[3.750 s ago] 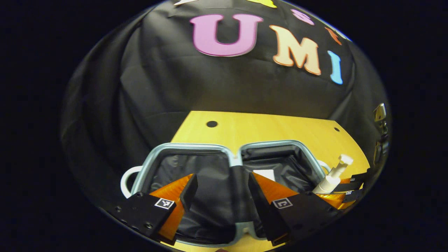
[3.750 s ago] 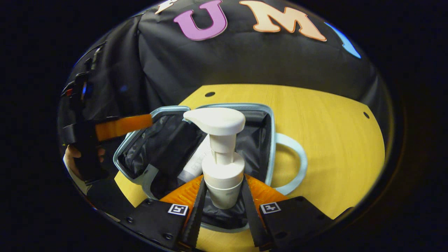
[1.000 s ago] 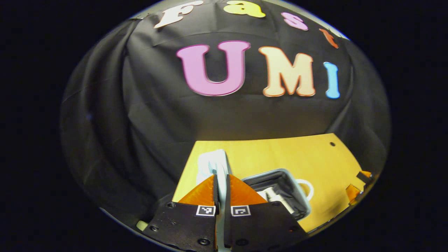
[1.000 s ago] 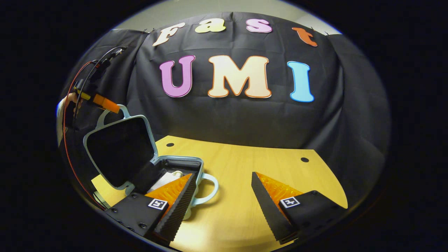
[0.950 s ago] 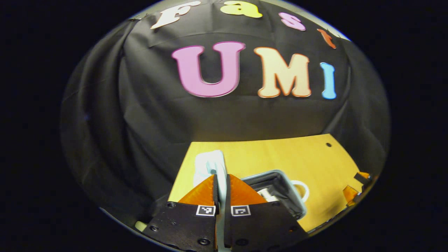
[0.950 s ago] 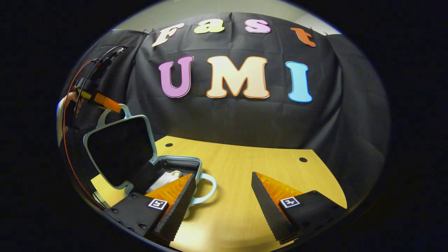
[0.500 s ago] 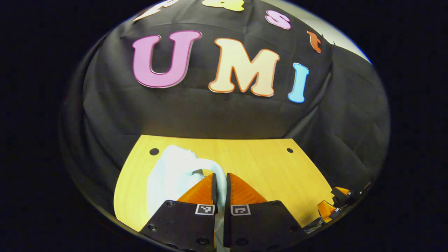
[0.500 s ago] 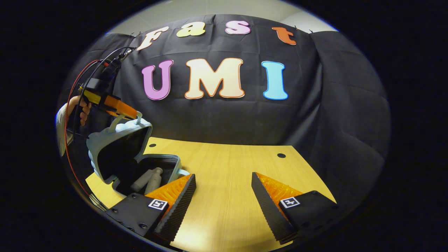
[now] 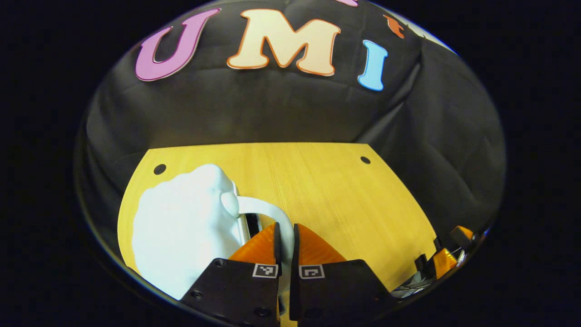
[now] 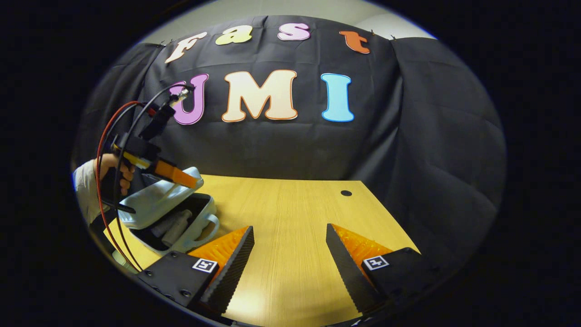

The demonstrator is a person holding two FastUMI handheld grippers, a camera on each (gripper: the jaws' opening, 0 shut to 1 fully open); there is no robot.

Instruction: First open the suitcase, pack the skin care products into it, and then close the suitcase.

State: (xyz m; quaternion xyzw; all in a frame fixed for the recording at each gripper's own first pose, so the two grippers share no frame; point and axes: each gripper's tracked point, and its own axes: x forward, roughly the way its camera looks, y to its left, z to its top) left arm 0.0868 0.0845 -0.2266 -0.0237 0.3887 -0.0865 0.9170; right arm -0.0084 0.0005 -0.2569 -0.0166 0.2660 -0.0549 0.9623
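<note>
I'm closing the suitcase point(image 10: 156, 202) at the counter's point(image 10: 295, 236) left edge: my left hand-held gripper point(image 9: 285, 236) pinches the lid handle point(image 9: 268, 213), my right hand-held gripper point(image 10: 288, 254) gapes empty. Next, press the lid flush.

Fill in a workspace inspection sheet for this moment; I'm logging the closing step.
Surface: wooden table, two dark holes.
Job's things: suitcase with lid partly lowered, a gap left; skin care bottles inside.
Clutter: nothing seen.
Grippers: left gripper shut on the lid handle; right gripper open, empty, above the table.
Cables: red and black cables trail from the left gripper.
Surroundings: black cloth wall; a hand holding the left gripper.
</note>
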